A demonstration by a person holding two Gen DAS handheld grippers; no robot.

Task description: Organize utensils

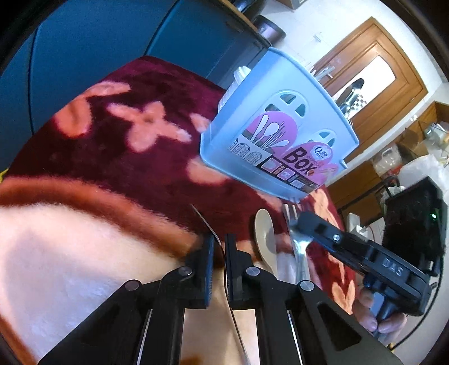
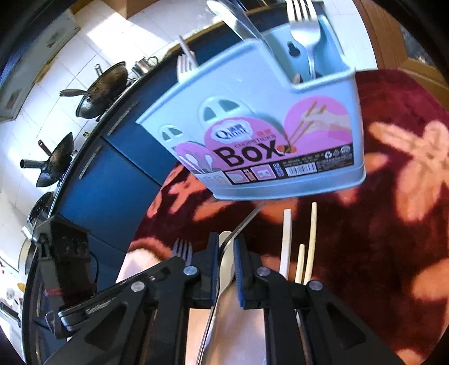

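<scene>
Left wrist view: the left gripper point(image 1: 219, 254) is seen with its jaws drawn in almost together on a thin metal utensil handle point(image 1: 209, 223) that passes between the pads and curves out ahead over the blanket point(image 1: 140, 174). Which utensil it is cannot be told; only an edge is shown. The blue utensil box point(image 1: 280, 134) stands just ahead and to the right. A beige spoon point(image 1: 265, 238) and a metal fork point(image 1: 299, 241) lie on the blanket near the box's base. The right gripper point(image 1: 301, 221) is seen from the side, closed, its tip over that fork's neck.

For the step judged in hand, the pick-up, a grip near mid-handle is advised, so the piece can be tipped handle-down into a free compartment without swinging.

Readable here: "Box" on the sticker, "DAS" on the other gripper's body.

Right wrist view: the right gripper point(image 2: 226, 248) is closed on a metal handle point(image 2: 241, 224) whose tip points at the box point(image 2: 252, 126). A dark fork point(image 2: 181, 248) lies left of the jaws; a white handle point(image 2: 286, 238) and chopsticks point(image 2: 311, 238) lie to the right. An upright fork point(image 2: 304, 25) and clear pieces already sit in the box. Lifting straight up before any turn is judged safest, as neighbours lie close.

Readable: "CHOPSTICKS", "BOX", a barcode; the small print is illegible.
</scene>
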